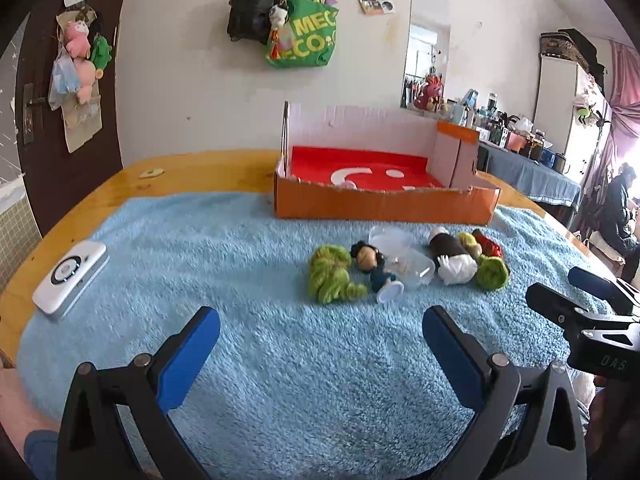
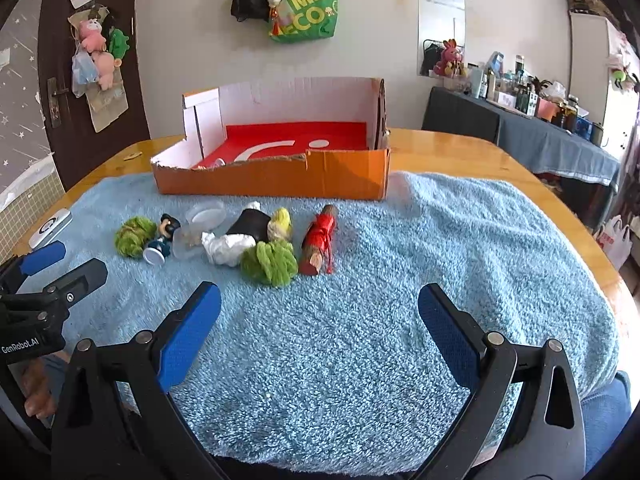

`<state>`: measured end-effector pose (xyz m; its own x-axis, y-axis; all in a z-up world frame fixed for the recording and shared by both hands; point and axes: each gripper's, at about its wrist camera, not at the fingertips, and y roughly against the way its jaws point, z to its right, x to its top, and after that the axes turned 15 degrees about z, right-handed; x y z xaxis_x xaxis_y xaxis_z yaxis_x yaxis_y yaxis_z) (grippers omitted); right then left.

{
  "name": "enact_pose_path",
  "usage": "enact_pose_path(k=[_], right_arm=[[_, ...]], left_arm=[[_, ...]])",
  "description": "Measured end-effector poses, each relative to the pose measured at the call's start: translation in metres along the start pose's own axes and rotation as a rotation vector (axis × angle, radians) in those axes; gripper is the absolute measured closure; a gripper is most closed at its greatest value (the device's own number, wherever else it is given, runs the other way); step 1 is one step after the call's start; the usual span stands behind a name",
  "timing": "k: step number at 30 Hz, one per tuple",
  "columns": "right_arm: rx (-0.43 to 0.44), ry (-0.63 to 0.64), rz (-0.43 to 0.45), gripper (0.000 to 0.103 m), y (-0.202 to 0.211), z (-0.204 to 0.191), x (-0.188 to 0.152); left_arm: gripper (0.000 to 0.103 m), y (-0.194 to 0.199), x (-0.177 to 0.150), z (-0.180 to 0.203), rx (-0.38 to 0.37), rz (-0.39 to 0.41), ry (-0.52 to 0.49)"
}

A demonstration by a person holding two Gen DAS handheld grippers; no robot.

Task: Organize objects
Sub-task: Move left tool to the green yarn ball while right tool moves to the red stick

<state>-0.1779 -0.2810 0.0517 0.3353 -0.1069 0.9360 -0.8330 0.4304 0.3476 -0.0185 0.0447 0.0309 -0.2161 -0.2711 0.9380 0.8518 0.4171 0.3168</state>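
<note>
A row of small objects lies on the blue towel [image 2: 400, 320]: a green yarn ball [image 1: 332, 274] [image 2: 134, 236], a small figurine [image 1: 372, 266] [image 2: 164, 238], a clear plastic cup [image 1: 404, 260] [image 2: 200, 226], a black-and-white bundle [image 1: 452, 258] [image 2: 240, 236], a second green yarn ball [image 1: 493, 273] [image 2: 272, 262] and a red-wrapped stick [image 2: 320, 240]. An open orange box [image 1: 380, 204] [image 2: 276, 182] with a red floor stands behind them. My left gripper [image 1: 322, 338] is open and empty, short of the row. My right gripper [image 2: 320, 316] is open and empty, near the stick.
A white device [image 1: 70, 278] [image 2: 50, 228] lies at the towel's left edge. The wooden table [image 1: 192, 172] ends near a wall with hanging bags [image 1: 304, 36]. A cluttered side table [image 2: 540, 120] stands at the right.
</note>
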Motion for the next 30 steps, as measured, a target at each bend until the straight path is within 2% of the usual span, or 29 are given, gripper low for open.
enact_pose_path(k=[18, 30], right_arm=[[0.003, -0.016, -0.024, 0.002, -0.007, 0.008, -0.003], [0.011, -0.078, -0.050, 0.002, -0.033, 0.022, 0.019]], left_arm=[[0.000, -0.006, -0.001, 0.000, 0.004, -0.022, 0.005], [0.003, -0.032, 0.019, -0.014, 0.015, -0.054, 0.045]])
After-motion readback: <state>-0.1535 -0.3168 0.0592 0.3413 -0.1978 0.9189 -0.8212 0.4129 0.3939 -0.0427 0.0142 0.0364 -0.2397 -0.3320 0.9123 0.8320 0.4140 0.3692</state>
